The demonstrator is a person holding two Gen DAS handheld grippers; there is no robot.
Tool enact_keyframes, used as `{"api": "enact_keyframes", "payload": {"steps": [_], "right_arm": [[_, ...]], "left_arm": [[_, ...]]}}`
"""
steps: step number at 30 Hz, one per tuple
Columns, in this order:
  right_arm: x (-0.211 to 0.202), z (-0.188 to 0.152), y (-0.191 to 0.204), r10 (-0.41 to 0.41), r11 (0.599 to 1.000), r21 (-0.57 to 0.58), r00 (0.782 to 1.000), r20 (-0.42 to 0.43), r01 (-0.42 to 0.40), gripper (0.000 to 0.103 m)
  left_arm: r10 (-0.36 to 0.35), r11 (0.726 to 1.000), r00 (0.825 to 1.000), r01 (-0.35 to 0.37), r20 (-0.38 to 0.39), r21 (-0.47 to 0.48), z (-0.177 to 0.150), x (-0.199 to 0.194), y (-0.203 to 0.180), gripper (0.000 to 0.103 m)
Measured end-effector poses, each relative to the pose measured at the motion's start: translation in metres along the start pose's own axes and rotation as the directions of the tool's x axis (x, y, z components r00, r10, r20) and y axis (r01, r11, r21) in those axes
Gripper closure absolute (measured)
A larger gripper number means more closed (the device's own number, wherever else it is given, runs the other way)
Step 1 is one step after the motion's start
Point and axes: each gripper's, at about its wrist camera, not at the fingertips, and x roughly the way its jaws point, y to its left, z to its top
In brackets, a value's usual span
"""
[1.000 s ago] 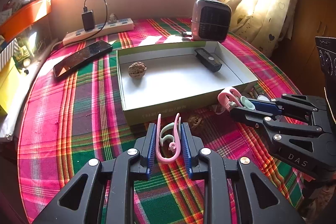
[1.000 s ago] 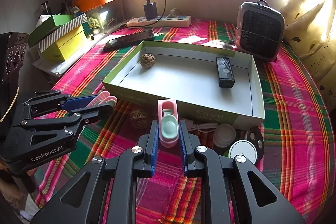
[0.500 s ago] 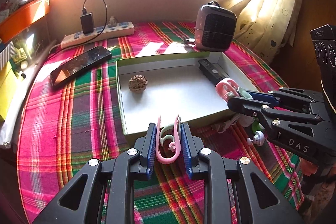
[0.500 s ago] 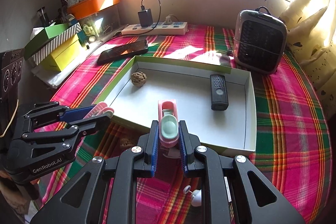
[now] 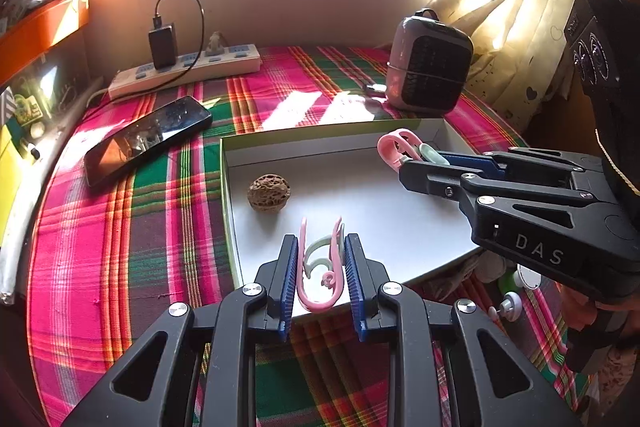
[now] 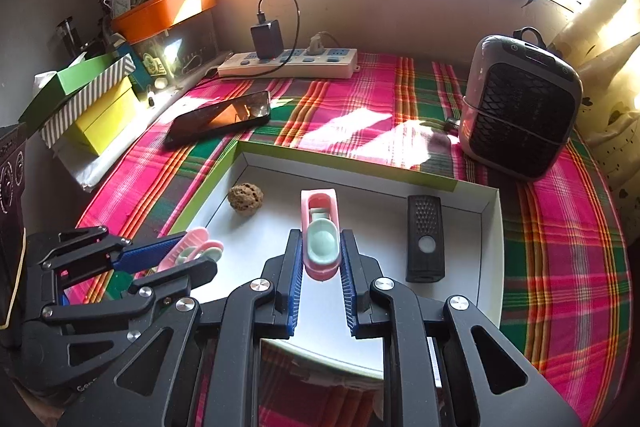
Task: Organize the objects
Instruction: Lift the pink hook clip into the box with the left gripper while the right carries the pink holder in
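Note:
My left gripper [image 5: 320,247] is shut on a pink clip with a mint inner spring [image 5: 316,304], held upright over the near edge of the white box [image 5: 320,135]. My right gripper [image 6: 321,241] is shut on a second pink and mint clip [image 6: 318,201], hanging above the box floor [image 6: 360,195]. Each gripper shows in the other's view: the right one [image 5: 416,163] over the box's right side, the left one [image 6: 192,253] over its near left corner. In the box lie a walnut [image 5: 268,194] and a black remote [image 6: 425,239].
A phone [image 5: 148,139], a power strip with a charger [image 5: 184,71] and a small heater [image 5: 428,67] stand beyond the box on the plaid cloth. Small white round items [image 5: 528,275] lie by the box's near right corner. Stacked boxes [image 6: 88,99] line the left edge.
Both grippers have moved forward with their clips, from in front of the box's near wall to over its inside. The jaws have stayed the same.

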Motion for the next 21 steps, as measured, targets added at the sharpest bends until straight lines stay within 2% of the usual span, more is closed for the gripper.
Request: {"api": "enact_keyframes", "payload": {"steps": [13, 21], "right_arm": [[0.046, 0.014, -0.013, -0.01, 1.0, 0.029, 0.997, -0.078, 0.012, 0.084], [0.057, 0.015, -0.015, -0.025, 0.999, 0.024, 0.995, -0.093, 0.028, 0.084]], "left_arm": [[0.021, 1.0, 0.999, -0.021, -0.034, -0.007, 0.012, 0.031, 0.008, 0.081], [0.022, 1.0, 0.998, -0.022, -0.058, -0.003, 0.012, 0.044, 0.01, 0.081]]}}
